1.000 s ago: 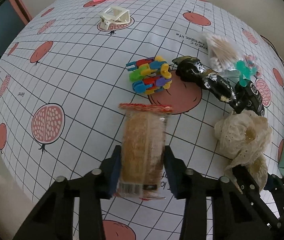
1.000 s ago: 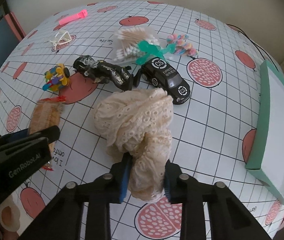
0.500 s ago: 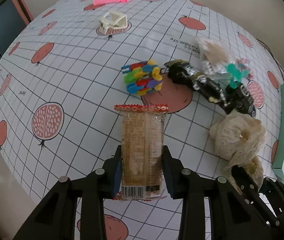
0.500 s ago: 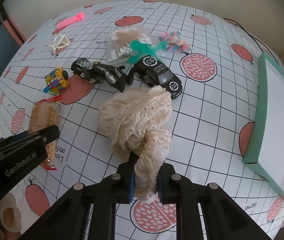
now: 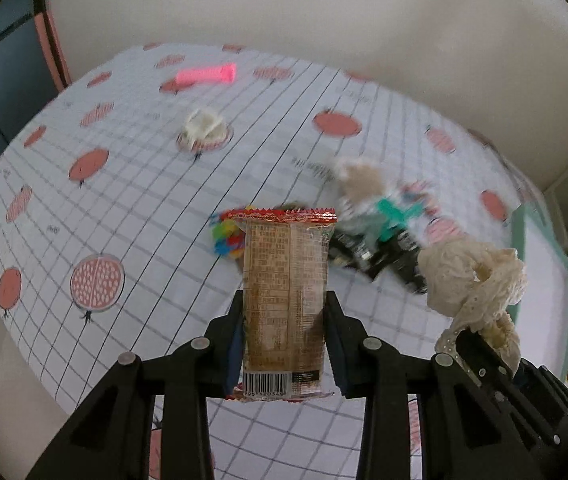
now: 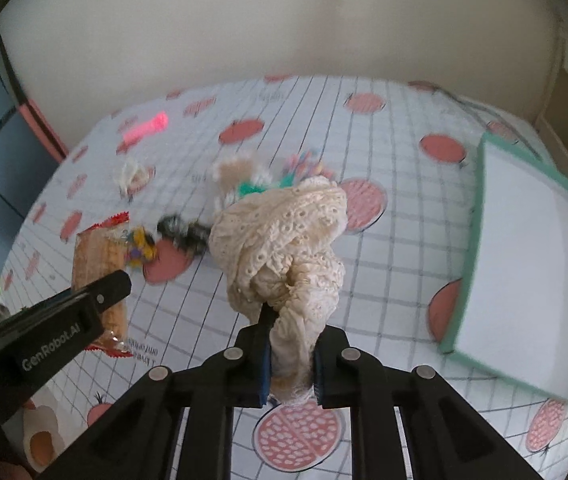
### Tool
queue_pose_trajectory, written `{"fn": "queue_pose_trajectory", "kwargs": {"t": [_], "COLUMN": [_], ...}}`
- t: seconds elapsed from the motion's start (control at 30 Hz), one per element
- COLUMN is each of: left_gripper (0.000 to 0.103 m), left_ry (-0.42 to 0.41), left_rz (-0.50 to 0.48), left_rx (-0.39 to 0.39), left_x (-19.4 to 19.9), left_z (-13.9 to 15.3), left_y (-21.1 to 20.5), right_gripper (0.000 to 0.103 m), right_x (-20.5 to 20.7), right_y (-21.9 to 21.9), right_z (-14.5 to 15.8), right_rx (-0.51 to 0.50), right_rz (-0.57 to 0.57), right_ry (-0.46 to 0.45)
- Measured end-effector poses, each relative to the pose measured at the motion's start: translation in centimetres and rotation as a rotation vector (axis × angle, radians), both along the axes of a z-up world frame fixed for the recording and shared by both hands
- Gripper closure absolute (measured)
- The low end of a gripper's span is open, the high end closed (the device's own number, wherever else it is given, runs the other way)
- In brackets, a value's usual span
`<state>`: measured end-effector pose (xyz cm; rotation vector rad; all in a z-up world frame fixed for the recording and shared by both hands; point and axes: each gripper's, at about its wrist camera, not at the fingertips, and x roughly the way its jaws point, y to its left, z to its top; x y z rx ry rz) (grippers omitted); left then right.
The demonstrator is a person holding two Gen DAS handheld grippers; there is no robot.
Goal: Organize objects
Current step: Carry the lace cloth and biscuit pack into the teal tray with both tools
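Observation:
My left gripper (image 5: 284, 344) is shut on a brown snack packet (image 5: 286, 284) with red crimped ends, held up above the table. My right gripper (image 6: 290, 356) is shut on a cream lace cloth (image 6: 284, 240), bunched and lifted off the table; the cloth (image 5: 472, 276) also shows at the right of the left wrist view. The snack packet (image 6: 98, 256) and the left gripper's finger appear at the left of the right wrist view. A green-rimmed white tray (image 6: 532, 264) lies at the table's right side.
On the pomegranate-print tablecloth (image 5: 144, 208) lie a pink clip (image 5: 206, 74), a white clip (image 5: 204, 124), a colourful block toy (image 5: 226, 238), dark toy cars (image 5: 388, 252), cotton swabs (image 5: 360, 178) and a teal toy (image 5: 394, 210). A wall stands behind the table.
Both grippers have risen and tilted up: the snack packet and the lace cloth left the table, and the wall has come into view. The right gripper closed tighter on the cloth.

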<state>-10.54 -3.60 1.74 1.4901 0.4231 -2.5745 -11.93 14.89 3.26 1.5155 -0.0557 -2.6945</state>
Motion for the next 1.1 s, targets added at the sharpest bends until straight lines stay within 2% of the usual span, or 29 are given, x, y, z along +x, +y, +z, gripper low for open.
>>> {"fn": "queue_pose_trajectory", "kwargs": {"t": [0.17,0.43,0.8,1.1], "left_gripper": [0.066,0.066,0.066,0.065], "left_ry": [0.085,0.129,0.148,0.160], "left_rz": [-0.026,-0.130,-0.258,-0.365], "left_rx": [0.015,0.039,0.074,0.085], "left_x": [-0.2,-2.1,-5.1,-8.0], "left_z": [1.7,2.5,2.2,1.3], "left_y": [2.4,8.7,16.9,22.1], "right_gripper": [0.087,0.087,0.087,0.087], "right_x": [0.3,-0.2,-1.7,-3.7], "right_y": [2.4,7.1,15.5,21.2], "right_z": [1.6,2.7,2.4,1.4], "right_rx": [0.026,0.098,0.169,0.191], "right_rz": [-0.039,-0.092,-0.235,-0.293], "right_ry": [0.053,0.081,0.071,0.053]}}
